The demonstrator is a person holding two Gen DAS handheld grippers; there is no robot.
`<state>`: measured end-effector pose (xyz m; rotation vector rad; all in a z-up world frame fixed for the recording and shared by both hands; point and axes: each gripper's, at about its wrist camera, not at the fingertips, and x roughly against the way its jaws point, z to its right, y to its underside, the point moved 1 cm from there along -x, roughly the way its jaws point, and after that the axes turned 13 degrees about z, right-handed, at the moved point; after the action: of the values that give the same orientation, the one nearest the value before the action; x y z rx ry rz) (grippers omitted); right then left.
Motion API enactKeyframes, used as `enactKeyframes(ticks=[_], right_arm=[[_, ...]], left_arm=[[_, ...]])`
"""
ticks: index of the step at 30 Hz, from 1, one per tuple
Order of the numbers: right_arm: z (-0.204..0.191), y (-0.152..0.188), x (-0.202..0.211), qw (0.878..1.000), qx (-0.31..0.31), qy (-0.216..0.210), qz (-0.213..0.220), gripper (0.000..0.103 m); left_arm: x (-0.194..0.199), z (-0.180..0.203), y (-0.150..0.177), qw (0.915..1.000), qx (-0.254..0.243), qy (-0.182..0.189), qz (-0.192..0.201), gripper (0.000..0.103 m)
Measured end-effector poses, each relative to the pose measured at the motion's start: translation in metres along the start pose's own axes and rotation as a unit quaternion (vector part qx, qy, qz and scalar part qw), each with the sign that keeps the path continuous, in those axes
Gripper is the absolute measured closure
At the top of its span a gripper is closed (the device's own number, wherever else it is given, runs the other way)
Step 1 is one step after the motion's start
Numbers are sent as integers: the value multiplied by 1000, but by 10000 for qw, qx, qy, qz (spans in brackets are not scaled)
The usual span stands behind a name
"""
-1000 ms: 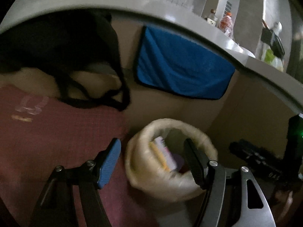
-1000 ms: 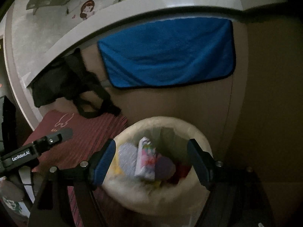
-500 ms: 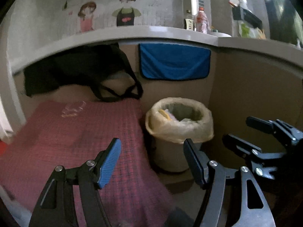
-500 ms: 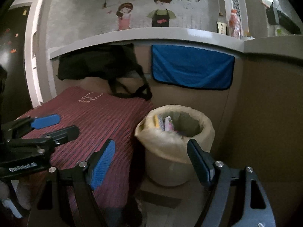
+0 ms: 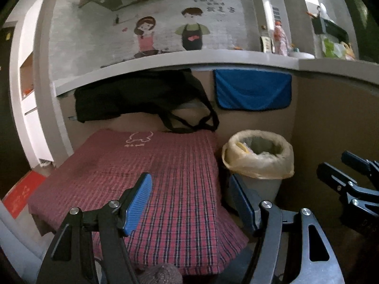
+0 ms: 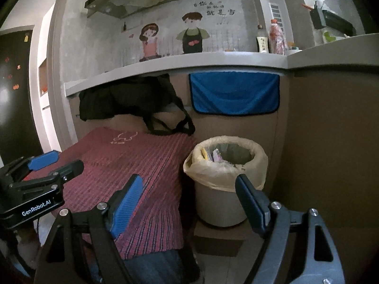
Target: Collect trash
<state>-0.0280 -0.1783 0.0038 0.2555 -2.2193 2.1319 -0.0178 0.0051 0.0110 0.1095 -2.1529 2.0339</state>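
While both jaws hang empty, the scene reads as follows.
Checked cloth point(image 6: 132, 165): 9 o'clock of the bin, nothing on it.
Trash bin point(image 6: 222, 203): on the floor at 12 o'clock, in the corner.
Bin liner point(image 6: 206, 177): thin, soft, probably light and tearable; pinch the folded-over rim.
Left gripper point(image 5: 189, 203): jaws wide.
Right gripper point(image 6: 189, 201): jaws wide.
Wrappers point(image 6: 216, 155): inside, light.

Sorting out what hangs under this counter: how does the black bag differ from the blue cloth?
The black bag is bulky and rumpled; the blue cloth hangs flat as a neat rectangle. The black bag's long straps droop to the red plaid cover; the blue cloth has none and ends well above the lined trash bin. The black bag sits left, the blue cloth right. Both hang just below the grey counter edge.
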Motion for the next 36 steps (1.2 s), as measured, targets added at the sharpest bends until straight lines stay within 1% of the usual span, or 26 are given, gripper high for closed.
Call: enactKeyframes(ticks=[3, 7, 12, 23, 36], right_arm=[[0, -2, 4, 9999, -30, 45, 115, 24], [-2, -3, 5, 9999, -31, 28, 164, 23], [-3, -4, 6, 9998, -7, 18, 191, 23], [-2, -3, 7, 9999, -39, 17, 152, 22], [-8, 4, -1, 10000, -14, 11, -79, 22]], left_arm=[[6, -7, -2, 9999, 95, -102, 86, 35], [11, -11, -3, 9996, 165, -184, 127, 35], [14, -11, -3, 9996, 167, -188, 157, 35], [12, -11, -3, 9997, 180, -161, 64, 35], [2, -17, 2, 9994, 262, -137, -181, 35]])
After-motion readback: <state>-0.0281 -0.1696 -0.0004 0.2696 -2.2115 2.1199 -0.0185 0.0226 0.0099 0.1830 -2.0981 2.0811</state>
